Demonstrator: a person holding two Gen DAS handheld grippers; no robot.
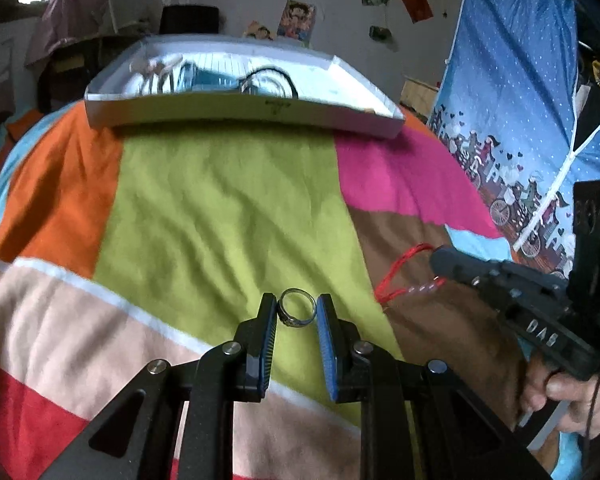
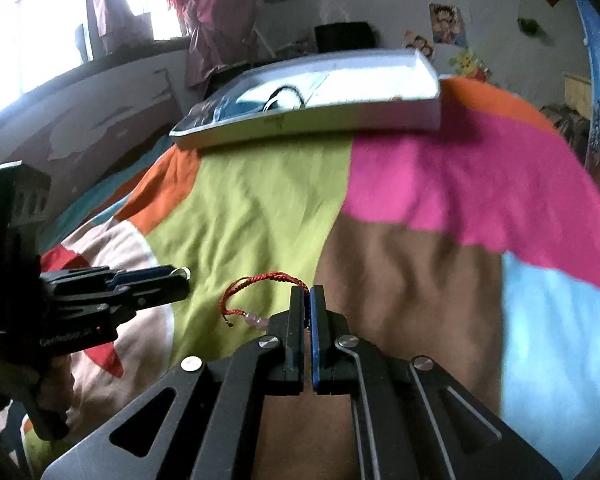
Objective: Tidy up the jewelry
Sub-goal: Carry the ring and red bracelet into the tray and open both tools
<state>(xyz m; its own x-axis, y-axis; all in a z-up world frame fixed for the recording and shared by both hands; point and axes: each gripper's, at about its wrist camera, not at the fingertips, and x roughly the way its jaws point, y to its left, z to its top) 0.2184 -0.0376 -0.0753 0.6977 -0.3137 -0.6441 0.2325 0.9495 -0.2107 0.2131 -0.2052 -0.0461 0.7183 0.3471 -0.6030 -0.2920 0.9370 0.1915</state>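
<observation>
The left gripper point(image 1: 297, 312) held a thin silver metal ring point(image 1: 296, 312) between its two black fingers, the jaws drawn in narrow so that the blue-ribbed pads point(image 1: 327, 344) pressed on the band from either side. The ring stood on edge, open like a small hoop toward the camera, plain and polished around most of its circle, with a darker, thicker worked patch on its lower left part; it hung above the lime-green panel of a patchwork fleece blanket point(image 1: 228, 208) of orange, pink, brown, cream, red and pale blue blocks. The right gripper point(image 2: 307, 294) had its jaws pressed fully together on a red braided cord bracelet point(image 2: 256, 284). The cord arched out to the left of the fingertips and curled back down to a few pale pink translucent beads point(image 2: 256, 321) and a short dark-tipped tail, the loop hanging clear just above the blanket. In the left wrist view the same bracelet point(image 1: 400, 276) showed as a red loop at the tip of the right gripper point(image 1: 436, 264), with a hand point(image 1: 560, 396) wrapped around the handle. At the far edge of the blanket lay a shallow white rectangular cardboard tray point(image 1: 240, 114), which held some blurred pieces of jewellery, among them a dark cord loop point(image 1: 268, 80) and pale metal pieces point(image 1: 156, 70) toward its left end. The two grippers were near each other, side by side, well apart from the tray.
</observation>
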